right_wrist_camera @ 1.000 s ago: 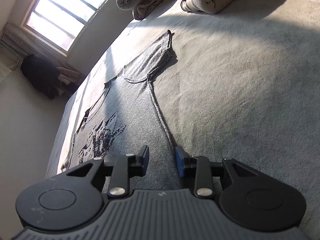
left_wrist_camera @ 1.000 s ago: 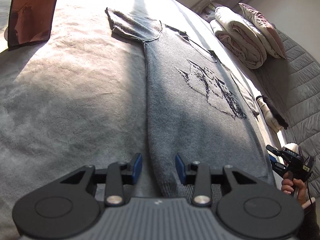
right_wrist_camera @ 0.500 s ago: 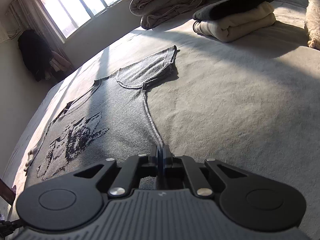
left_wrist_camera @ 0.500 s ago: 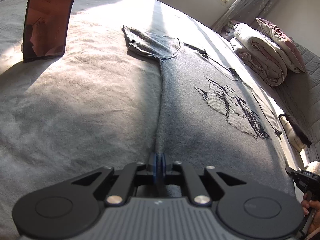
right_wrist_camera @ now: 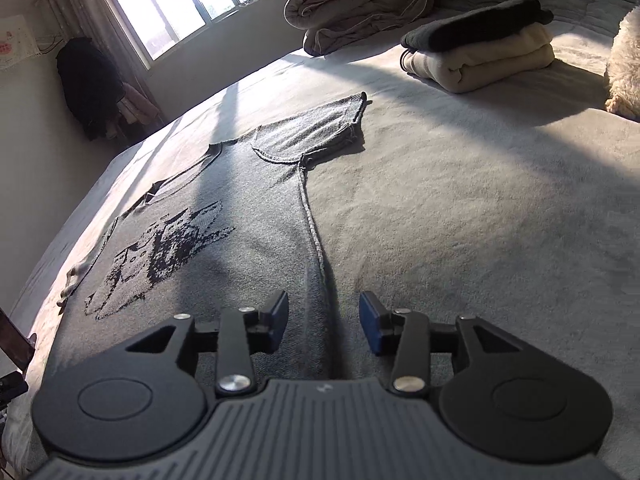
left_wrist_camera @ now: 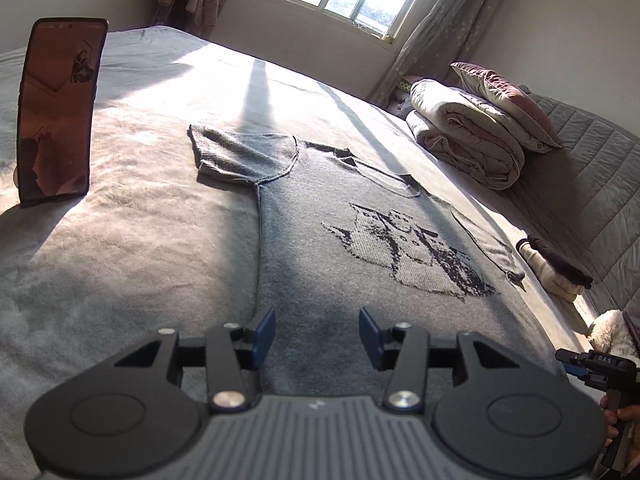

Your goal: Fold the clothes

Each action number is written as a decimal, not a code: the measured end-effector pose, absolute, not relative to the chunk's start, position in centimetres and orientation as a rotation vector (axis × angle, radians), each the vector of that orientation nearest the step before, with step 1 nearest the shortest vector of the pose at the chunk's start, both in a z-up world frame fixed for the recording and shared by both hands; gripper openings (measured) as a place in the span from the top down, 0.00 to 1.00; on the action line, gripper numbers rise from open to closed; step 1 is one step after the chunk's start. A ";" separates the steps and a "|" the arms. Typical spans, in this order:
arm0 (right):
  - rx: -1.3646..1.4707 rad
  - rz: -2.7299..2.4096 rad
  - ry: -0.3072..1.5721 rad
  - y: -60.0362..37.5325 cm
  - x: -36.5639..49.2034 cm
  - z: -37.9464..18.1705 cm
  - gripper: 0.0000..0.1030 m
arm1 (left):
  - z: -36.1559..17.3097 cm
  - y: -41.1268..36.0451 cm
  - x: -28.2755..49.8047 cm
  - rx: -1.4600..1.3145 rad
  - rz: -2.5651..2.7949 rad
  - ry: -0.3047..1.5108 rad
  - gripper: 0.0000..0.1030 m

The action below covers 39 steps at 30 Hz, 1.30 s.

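A grey knit short-sleeved sweater (left_wrist_camera: 320, 248) with a dark building pattern lies flat on the bed, front up. It also shows in the right wrist view (right_wrist_camera: 248, 220). My left gripper (left_wrist_camera: 317, 331) is open and empty over the sweater's hem near its left side seam. My right gripper (right_wrist_camera: 323, 318) is open and empty over the hem at the right side seam (right_wrist_camera: 316, 240). The right gripper also shows at the far right of the left wrist view (left_wrist_camera: 592, 364), held by a hand.
A phone (left_wrist_camera: 56, 112) stands upright on the grey blanket (left_wrist_camera: 120, 240) at the left. A rolled quilt and pillow (left_wrist_camera: 472, 136) lie at the head. Folded black and cream clothes (right_wrist_camera: 480, 52) sit at the right, with a white fluffy animal (right_wrist_camera: 624, 60) beside them.
Both grippers were shut on the sweater's hem half a second ago; both have now opened and let go. Both cameras have tilted up and show more of the room.
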State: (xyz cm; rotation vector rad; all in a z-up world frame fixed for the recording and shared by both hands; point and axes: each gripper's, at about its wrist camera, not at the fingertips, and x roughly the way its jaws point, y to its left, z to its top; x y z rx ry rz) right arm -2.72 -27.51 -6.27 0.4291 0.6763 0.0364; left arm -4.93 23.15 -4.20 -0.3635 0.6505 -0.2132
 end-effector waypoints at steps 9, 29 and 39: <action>0.339 0.036 0.683 -27.0 -3.3 -6.5 0.51 | -5.6 20.3 -4.6 -0.218 -0.216 0.723 0.42; 0.216 0.019 0.581 -23.0 -2.8 -4.6 0.41 | -3.8 18.2 -4.2 -0.200 -0.241 0.625 0.25; 0.312 0.015 0.652 -23.9 2.2 -2.1 0.38 | -3.1 15.8 -1.1 -0.220 -0.230 0.653 0.19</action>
